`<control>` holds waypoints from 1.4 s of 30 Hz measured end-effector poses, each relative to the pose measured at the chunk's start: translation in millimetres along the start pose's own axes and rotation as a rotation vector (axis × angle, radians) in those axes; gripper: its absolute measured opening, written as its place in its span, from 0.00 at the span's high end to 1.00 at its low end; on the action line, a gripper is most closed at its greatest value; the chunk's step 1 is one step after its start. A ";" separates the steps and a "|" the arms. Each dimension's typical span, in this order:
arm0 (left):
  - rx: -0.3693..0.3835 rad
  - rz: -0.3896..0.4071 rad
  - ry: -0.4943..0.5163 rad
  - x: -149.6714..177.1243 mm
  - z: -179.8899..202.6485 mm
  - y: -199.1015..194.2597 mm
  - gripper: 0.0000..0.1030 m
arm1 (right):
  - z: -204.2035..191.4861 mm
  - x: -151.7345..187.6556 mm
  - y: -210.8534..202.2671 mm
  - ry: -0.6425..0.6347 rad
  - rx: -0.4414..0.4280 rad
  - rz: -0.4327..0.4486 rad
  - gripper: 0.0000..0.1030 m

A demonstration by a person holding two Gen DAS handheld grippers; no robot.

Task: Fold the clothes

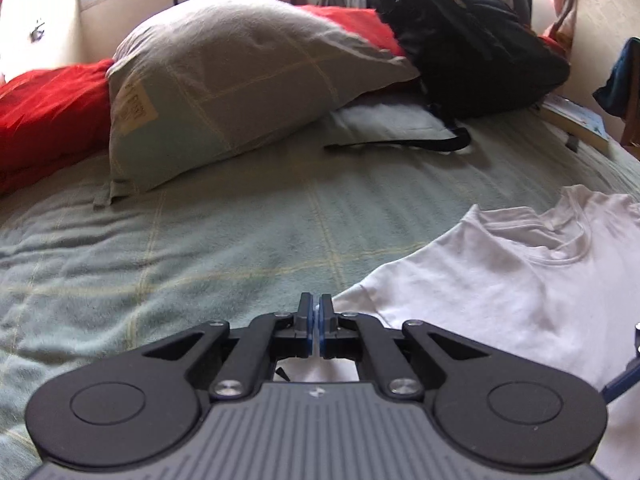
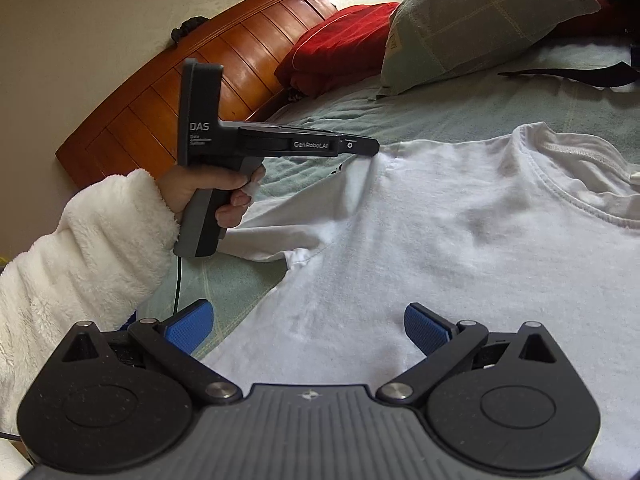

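A white T-shirt (image 2: 460,240) lies face up on the green bedsheet (image 1: 200,248), its collar (image 2: 580,192) toward the pillows. In the right wrist view, a hand in a fluffy white sleeve holds my left gripper (image 2: 374,146), whose tip sits at the shirt's left shoulder, where the fabric rises in a small peak. Seen from its own camera, the left gripper (image 1: 317,308) has its blue pads pressed together over the white T-shirt (image 1: 500,280) edge. My right gripper (image 2: 308,328) stands open low over the shirt's lower body, with nothing between its blue pads (image 2: 424,324).
A grey-green pillow (image 1: 240,84) leans on a red blanket (image 1: 48,116) at the head of the bed. A black backpack (image 1: 472,40) with a trailing strap (image 1: 420,144) lies beside it, and a book (image 1: 580,120) at the bed's right edge. A wooden headboard (image 2: 200,76) stands behind.
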State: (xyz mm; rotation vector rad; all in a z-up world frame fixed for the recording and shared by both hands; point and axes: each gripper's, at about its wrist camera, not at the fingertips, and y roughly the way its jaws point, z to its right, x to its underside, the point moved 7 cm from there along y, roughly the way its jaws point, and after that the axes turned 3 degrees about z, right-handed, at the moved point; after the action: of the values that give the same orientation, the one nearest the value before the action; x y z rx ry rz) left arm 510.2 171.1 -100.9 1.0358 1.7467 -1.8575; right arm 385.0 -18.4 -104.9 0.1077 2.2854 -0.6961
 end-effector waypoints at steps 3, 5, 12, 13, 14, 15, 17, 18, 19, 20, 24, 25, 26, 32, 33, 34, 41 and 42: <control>-0.084 -0.032 -0.053 3.0 -15.8 7.3 0.99 | 0.6 -0.3 -2.4 0.004 -0.003 0.007 0.00; -0.058 0.004 -0.103 0.2 -15.1 -1.4 0.98 | 1.2 -0.5 -4.4 0.007 -0.003 0.012 0.00; 0.254 -0.074 0.018 11.4 62.4 -18.5 0.71 | 2.1 -2.2 -5.4 0.014 -0.003 0.019 0.00; 0.251 -0.097 0.033 15.3 67.4 -12.0 0.70 | 2.1 -2.3 -5.4 0.014 -0.002 0.020 0.00; 0.239 -0.118 0.045 18.9 70.9 -4.8 0.70 | 2.2 -2.5 -5.3 0.014 -0.001 0.021 0.00; 0.194 -0.123 0.040 20.4 68.2 4.5 0.70 | 2.3 -2.7 -5.3 0.014 0.000 0.022 0.00; 0.133 -0.082 -0.009 14.2 58.4 19.1 0.70 | 2.4 -3.0 -5.2 0.015 0.003 0.023 0.00; 0.094 -0.075 -0.050 7.5 51.6 26.9 0.72 | 3.3 -2.1 -4.1 0.016 0.007 0.021 0.00; 0.065 -0.071 -0.079 0.7 47.5 33.8 0.73 | 4.3 -1.1 -2.9 0.018 0.011 0.019 0.00; 0.035 -0.066 -0.087 -6.6 46.0 38.2 0.74 | 4.9 -0.8 -3.0 0.017 0.017 0.020 0.00; 0.102 -0.025 -0.054 -27.0 69.7 28.2 0.73 | 4.7 -1.8 -7.7 0.017 0.013 0.032 0.00; 0.156 -0.037 -0.026 -27.2 81.2 24.0 0.71 | 4.5 -2.3 -9.3 0.018 0.010 0.035 0.00; 0.210 -0.049 0.001 -27.3 92.6 19.7 0.64 | 4.6 -2.7 -9.8 0.021 0.006 0.037 0.00; 0.235 -0.161 0.094 -16.6 129.2 48.5 0.59 | 5.2 -1.5 -7.5 0.022 0.010 0.022 0.00; 0.230 -0.142 0.065 -21.5 126.6 56.9 0.59 | 5.1 -1.2 -6.8 0.022 0.007 0.021 0.00; 0.225 -0.124 0.035 -26.4 123.9 65.3 0.59 | 5.1 -1.0 -6.1 0.021 0.003 0.020 0.00; 0.146 -0.081 -0.042 -54.3 112.3 68.7 0.62 | 11.1 1.1 -5.1 0.046 -0.012 0.029 0.00; 0.144 -0.076 -0.042 -56.9 111.1 59.4 0.61 | 10.4 1.1 -5.7 0.045 -0.015 0.033 0.00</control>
State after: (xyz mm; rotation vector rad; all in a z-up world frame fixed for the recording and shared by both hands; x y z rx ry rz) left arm 562.3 43.1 -105.3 0.9869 1.6708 -2.0628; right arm 389.2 -28.8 -109.1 0.1556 2.3262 -0.6655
